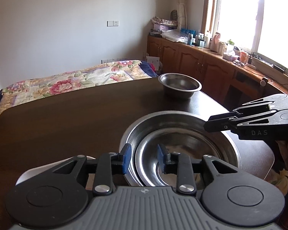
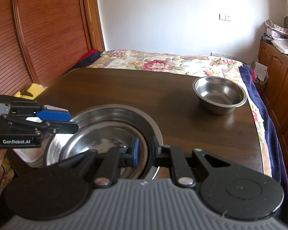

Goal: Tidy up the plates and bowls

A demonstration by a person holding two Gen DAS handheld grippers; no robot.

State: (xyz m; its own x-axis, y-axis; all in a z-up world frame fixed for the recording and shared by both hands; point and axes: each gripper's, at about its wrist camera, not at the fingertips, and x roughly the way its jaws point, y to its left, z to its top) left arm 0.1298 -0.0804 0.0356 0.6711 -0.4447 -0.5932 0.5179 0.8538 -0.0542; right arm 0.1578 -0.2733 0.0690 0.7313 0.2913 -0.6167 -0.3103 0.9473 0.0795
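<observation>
A dark wooden table (image 1: 67, 118) stands against a bed with a floral quilt (image 1: 71, 80), in a room with white walls, wooden cabinets (image 1: 192, 65) under a bright window (image 1: 240, 13), and a slatted wooden door (image 2: 38, 34) on the other side.

Near the table's front edge sits a stack of steel dishes: a wide plate (image 1: 237, 153) at the bottom, a shallow basin (image 1: 174, 120) on it, and a smaller dish (image 1: 182, 143) nested inside.

The left gripper (image 1: 144, 159) straddles the near rims of the stack, one blue pad (image 1: 126, 158) outside the rims and the other inside the smaller dish. Its jaws look partly spread; whether the pads press on the metal I cannot tell.

The right gripper (image 2: 144, 149) sits on the opposite side of the stack, its jaws close together with the rims between them, the blue pad inside and the black finger outside. From the left wrist view its fingers (image 1: 220, 122) appear nearly together over the basin's rim. It seems to pinch the rim, though contact is not clearly visible.

A single steel bowl (image 1: 180, 85) stands upright well apart from the stack, near the table's far right corner, beside the quilt.
</observation>
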